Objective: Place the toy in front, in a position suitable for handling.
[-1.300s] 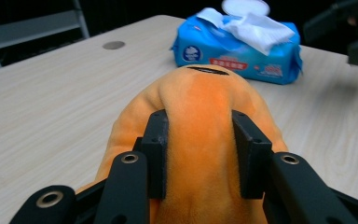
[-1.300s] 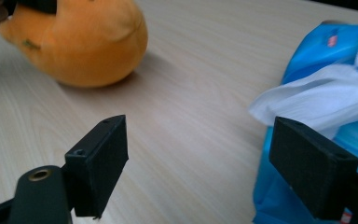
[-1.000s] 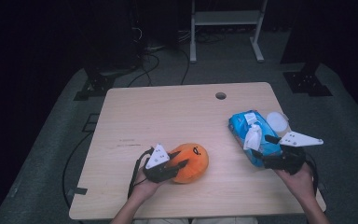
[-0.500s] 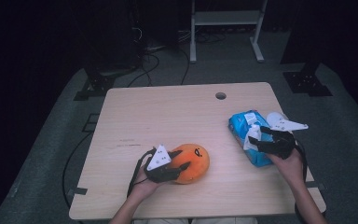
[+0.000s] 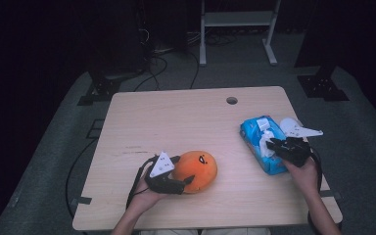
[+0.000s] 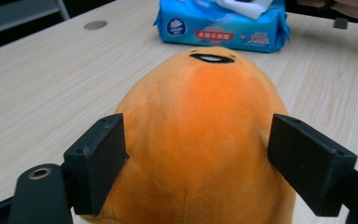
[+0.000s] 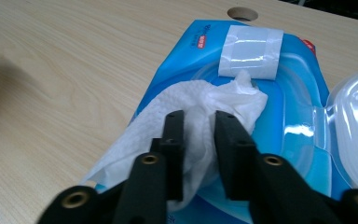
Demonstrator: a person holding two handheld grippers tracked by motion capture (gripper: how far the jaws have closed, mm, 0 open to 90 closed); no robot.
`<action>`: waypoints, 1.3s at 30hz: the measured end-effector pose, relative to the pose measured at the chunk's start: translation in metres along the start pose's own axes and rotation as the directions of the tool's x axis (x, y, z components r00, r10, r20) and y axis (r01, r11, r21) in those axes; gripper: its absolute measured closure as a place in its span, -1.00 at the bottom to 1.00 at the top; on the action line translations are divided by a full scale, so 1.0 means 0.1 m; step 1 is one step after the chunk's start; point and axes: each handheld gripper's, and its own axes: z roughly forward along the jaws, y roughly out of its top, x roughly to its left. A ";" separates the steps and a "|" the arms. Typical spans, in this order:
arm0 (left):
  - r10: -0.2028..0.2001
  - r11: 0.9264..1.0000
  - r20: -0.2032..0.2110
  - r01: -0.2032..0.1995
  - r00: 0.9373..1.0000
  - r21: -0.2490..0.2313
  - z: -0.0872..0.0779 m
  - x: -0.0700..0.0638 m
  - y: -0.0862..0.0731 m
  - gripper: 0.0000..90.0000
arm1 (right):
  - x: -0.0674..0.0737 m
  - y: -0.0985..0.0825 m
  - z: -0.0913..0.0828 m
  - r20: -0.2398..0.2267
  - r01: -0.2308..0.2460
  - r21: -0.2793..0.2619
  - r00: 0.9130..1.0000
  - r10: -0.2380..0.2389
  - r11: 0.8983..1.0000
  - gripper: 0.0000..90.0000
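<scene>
A: left gripper?
B: jaws just opened, standing either side of the round orange plush toy near the table's front edge

A: right gripper?
B: just closed – pinching the white wet wipe sticking out of the blue plastic wipes pack

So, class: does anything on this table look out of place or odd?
Only the blue wipes pack: its clear lid is flipped open and a crumpled wipe sticks out, pinched by the right claw. Nothing looks spilled or damaged.
</scene>
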 end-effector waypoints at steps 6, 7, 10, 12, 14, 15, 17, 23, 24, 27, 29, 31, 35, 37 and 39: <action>-0.012 1.000 0.011 0.012 1.000 -0.006 0.04 0.04 -0.06 -0.40 | -0.03 0.01 0.00 -0.008 -0.023 0.016 1.000 0.023 1.000 0.92; -0.021 1.000 0.008 0.021 1.000 -0.011 0.05 0.04 -0.07 -0.40 | -0.03 0.01 -0.01 -0.013 -0.027 0.015 1.000 0.027 1.000 0.93; -0.028 0.999 0.004 0.028 1.000 -0.018 0.05 0.06 -0.09 -0.38 | -0.04 0.02 -0.03 -0.035 -0.040 0.009 0.999 0.041 0.999 0.94; -0.030 0.999 0.002 0.030 1.000 -0.021 0.06 0.06 -0.10 -0.38 | -0.02 0.04 -0.06 -0.050 -0.040 -0.003 0.998 0.040 0.999 0.94; -0.023 0.999 0.003 0.023 1.000 -0.023 0.06 0.06 -0.10 -0.38 | 0.00 0.06 -0.08 -0.059 -0.037 -0.010 0.998 0.036 0.999 0.95; -0.020 0.999 0.002 0.020 1.000 -0.025 0.06 0.05 -0.10 -0.38 | 0.01 0.06 -0.09 -0.066 -0.034 -0.015 0.997 0.033 0.999 0.95; -0.014 1.000 0.006 0.014 1.000 -0.026 0.06 0.05 -0.10 -0.35 | 0.06 0.09 -0.12 -0.092 -0.032 -0.032 0.995 0.029 0.999 0.95; -0.008 1.000 0.015 0.009 1.000 -0.029 0.06 0.07 -0.11 -0.32 | 0.23 0.18 -0.20 -0.134 0.006 -0.070 0.991 -0.015 0.998 0.95; -0.008 0.999 0.016 0.009 1.000 -0.031 0.06 0.07 -0.11 -0.32 | 0.29 0.21 -0.23 -0.146 0.024 -0.080 0.989 -0.036 0.996 0.95; -0.010 0.999 0.018 0.011 1.000 -0.035 0.07 0.07 -0.11 -0.32 | 0.55 0.34 -0.33 -0.217 0.081 -0.137 0.970 -0.110 0.987 0.95; -0.008 0.999 0.018 0.009 1.000 -0.034 0.07 0.07 -0.11 -0.32 | 0.61 0.37 -0.35 -0.232 0.088 -0.146 0.965 -0.121 0.985 0.95; -0.007 0.999 0.020 0.008 1.000 -0.035 0.07 0.07 -0.11 -0.32 | 0.86 0.48 -0.40 -0.291 0.133 -0.181 0.939 -0.183 0.974 0.95; -0.002 0.999 0.024 0.003 1.000 -0.036 0.07 0.07 -0.12 -0.32 | 1.16 0.57 -0.45 -0.368 0.178 -0.209 0.897 -0.246 0.961 0.95; 0.000 0.999 0.024 0.001 1.000 -0.036 0.07 0.08 -0.12 -0.32 | 1.34 0.61 -0.48 -0.402 0.212 -0.218 0.870 -0.286 0.953 0.95; 0.002 0.999 0.027 -0.001 1.000 -0.038 0.07 0.08 -0.12 -0.32 | 1.55 0.65 -0.50 -0.472 0.244 -0.216 0.821 -0.320 0.945 0.95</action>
